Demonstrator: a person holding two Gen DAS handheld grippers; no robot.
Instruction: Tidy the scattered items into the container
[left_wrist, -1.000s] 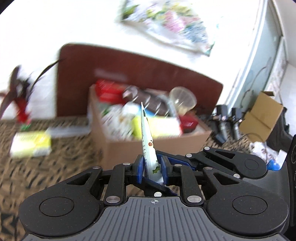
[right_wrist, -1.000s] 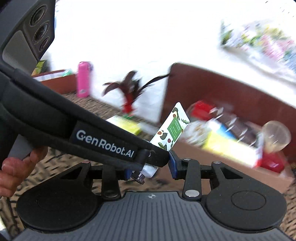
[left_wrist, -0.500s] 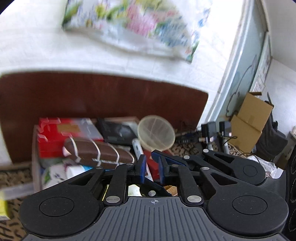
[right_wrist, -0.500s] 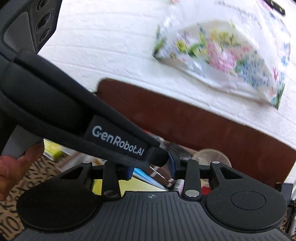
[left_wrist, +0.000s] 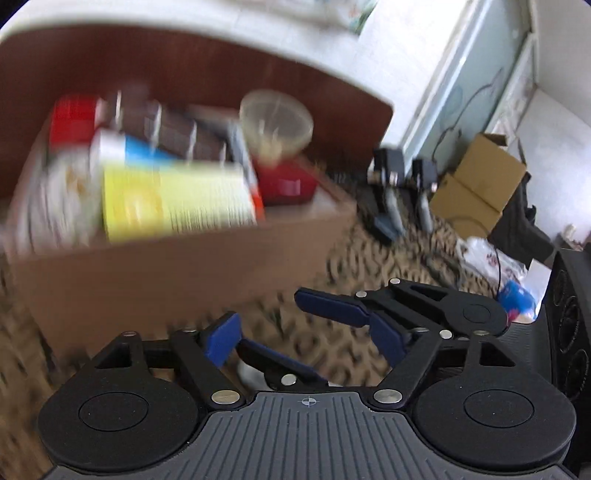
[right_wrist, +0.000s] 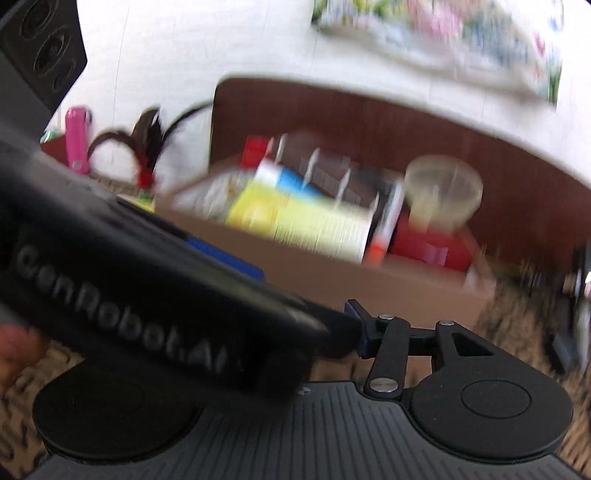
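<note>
The cardboard box (left_wrist: 155, 273) stands on the patterned carpet, blurred by motion. It holds a yellow carton (left_wrist: 173, 203), a red pack (left_wrist: 284, 184), a clear plastic cup (left_wrist: 275, 122) and a brown bundle. A white tube with an orange cap (right_wrist: 386, 221) lies in it between the yellow carton and the red pack. My left gripper (left_wrist: 304, 338) is in front of the box, jaws opening wide, nothing between them. My right gripper (left_wrist: 271, 320) crosses it from the right, jaws also opening and empty. In the right wrist view the left gripper's black body hides all but one finger (right_wrist: 364, 326).
A brown board (left_wrist: 184, 70) leans on the white wall behind the box. To the right lie black devices (left_wrist: 388, 173), a folded cardboard carton (left_wrist: 476, 184) and a plastic bag. A pink bottle (right_wrist: 75, 136) and a dark feathered toy (right_wrist: 144, 147) stand at the left.
A second ago both grippers held the white tube above the box. The tube now lies in the box, both jaws have opened, and both grippers have drawn back and down.
</note>
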